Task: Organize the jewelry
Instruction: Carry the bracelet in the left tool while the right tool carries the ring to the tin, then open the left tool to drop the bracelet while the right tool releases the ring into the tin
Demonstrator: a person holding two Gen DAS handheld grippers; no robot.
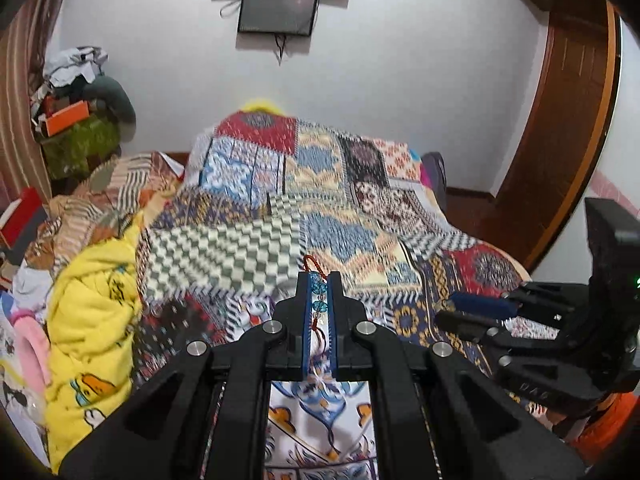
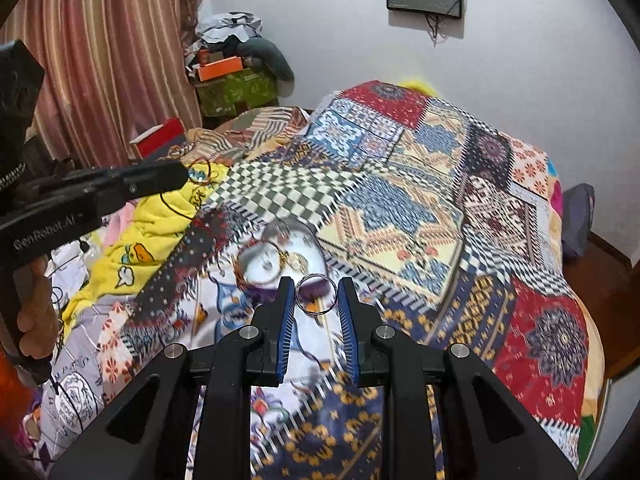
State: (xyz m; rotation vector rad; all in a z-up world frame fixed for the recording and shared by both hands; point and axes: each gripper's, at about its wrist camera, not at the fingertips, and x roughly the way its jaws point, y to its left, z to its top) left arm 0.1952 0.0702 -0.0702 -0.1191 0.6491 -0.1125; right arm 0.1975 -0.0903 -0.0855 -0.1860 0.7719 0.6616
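Note:
In the left wrist view my left gripper is shut on a red cord bracelet with blue glass beads; its cord loops out past the fingertips. The right wrist view shows that bracelet hanging from the left gripper over the bed. My right gripper holds a silver ring upright between its blue pads, just above the quilt. Beyond the ring lie gold earrings and a thin hoop on the quilt. The right gripper also shows at the right of the left wrist view.
A patchwork quilt covers the bed, with a yellow blanket bunched at its left. A red box, stacked boxes and clothes and a striped curtain stand at the left. A hand grips the left tool's handle.

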